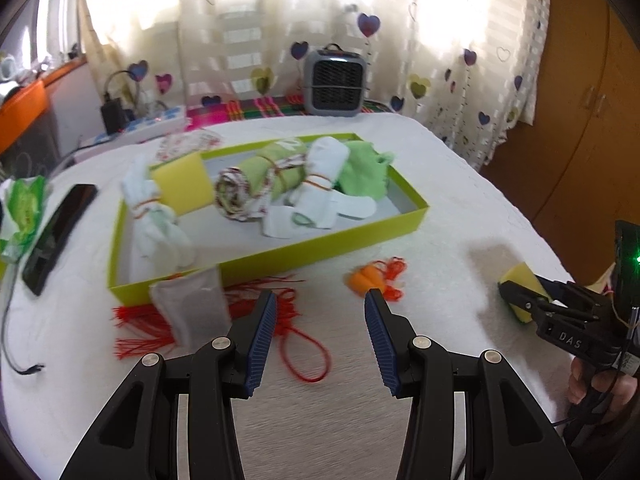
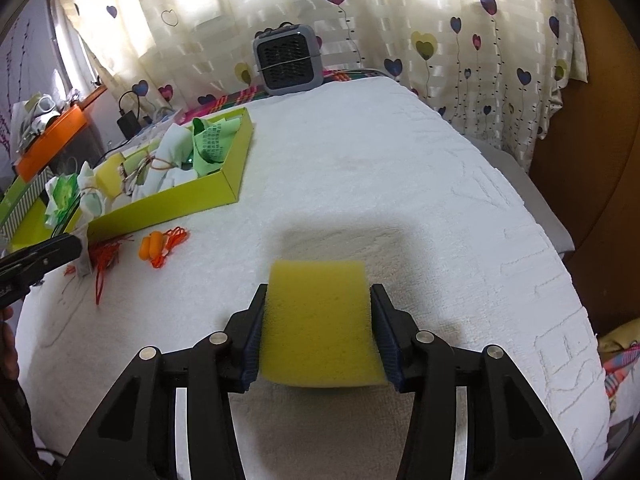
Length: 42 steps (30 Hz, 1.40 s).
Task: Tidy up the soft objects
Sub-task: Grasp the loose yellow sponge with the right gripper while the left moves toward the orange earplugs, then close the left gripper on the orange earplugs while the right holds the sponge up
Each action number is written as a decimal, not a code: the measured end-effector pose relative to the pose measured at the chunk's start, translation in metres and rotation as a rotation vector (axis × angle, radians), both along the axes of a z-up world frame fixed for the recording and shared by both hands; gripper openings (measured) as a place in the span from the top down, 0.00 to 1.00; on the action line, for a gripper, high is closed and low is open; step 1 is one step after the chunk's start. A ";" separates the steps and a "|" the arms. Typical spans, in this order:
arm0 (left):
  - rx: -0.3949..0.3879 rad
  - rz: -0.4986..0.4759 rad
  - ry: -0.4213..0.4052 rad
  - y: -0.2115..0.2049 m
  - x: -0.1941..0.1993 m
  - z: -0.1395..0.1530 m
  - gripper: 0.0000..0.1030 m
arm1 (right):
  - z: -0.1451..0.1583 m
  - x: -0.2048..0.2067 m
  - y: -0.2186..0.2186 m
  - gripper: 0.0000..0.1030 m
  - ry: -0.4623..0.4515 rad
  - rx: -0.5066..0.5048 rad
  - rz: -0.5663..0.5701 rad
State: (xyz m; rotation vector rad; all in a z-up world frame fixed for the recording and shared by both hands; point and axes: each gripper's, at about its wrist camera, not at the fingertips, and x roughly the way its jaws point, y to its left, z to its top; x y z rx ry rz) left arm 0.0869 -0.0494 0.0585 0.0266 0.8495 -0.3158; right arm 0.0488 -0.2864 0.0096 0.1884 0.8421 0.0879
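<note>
A: What does the left wrist view give us that the other one can't?

B: Going from the left: a dark phone (image 1: 60, 236) on the white towel-covered table (image 1: 440, 184), then the lime-green box (image 1: 280, 254) seen from above, so its contents read clearly. There's a white bundle tied with orange thread (image 1: 154, 216), a yellow sponge in the box (image 1: 184, 186) standing against the wall, a green patterned roll (image 1: 260, 184), and a loose green cloth (image 1: 362, 178). In front of the box lie red cords (image 1: 280, 320) and orange earplugs (image 1: 362, 280). The left gripper (image 1: 320, 338) hangs over the cords with jaws apart, nothing between them.

A: And the right wrist view?

B: It shows the grasp head-on. The right gripper (image 2: 318, 336) is clenched on a yellow sponge (image 2: 320, 320), both pads pressing its sides, which bow inward a little. The left view only catches that sponge's corner at its far right edge.

A: How does it look?

B: A porous yellow block, square-faced, held over bare towel, well apart from the box, which sits at the far left.
</note>
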 end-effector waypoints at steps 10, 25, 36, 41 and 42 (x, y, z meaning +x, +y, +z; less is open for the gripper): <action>0.005 -0.052 0.033 -0.027 0.013 -0.009 0.57 | 0.001 -0.008 -0.003 0.54 -0.021 0.006 0.025; 0.120 -0.079 0.067 -0.067 0.034 -0.035 0.57 | -0.002 -0.008 -0.003 0.54 -0.024 0.014 0.038; 0.134 -0.076 0.082 -0.070 0.039 -0.042 0.57 | -0.002 -0.008 -0.003 0.53 -0.024 0.015 0.038; 0.132 -0.075 0.081 -0.070 0.038 -0.043 0.57 | -0.003 -0.008 -0.003 0.53 -0.024 0.015 0.038; 0.133 -0.075 0.079 -0.070 0.038 -0.043 0.57 | -0.003 -0.008 -0.003 0.53 -0.024 0.015 0.038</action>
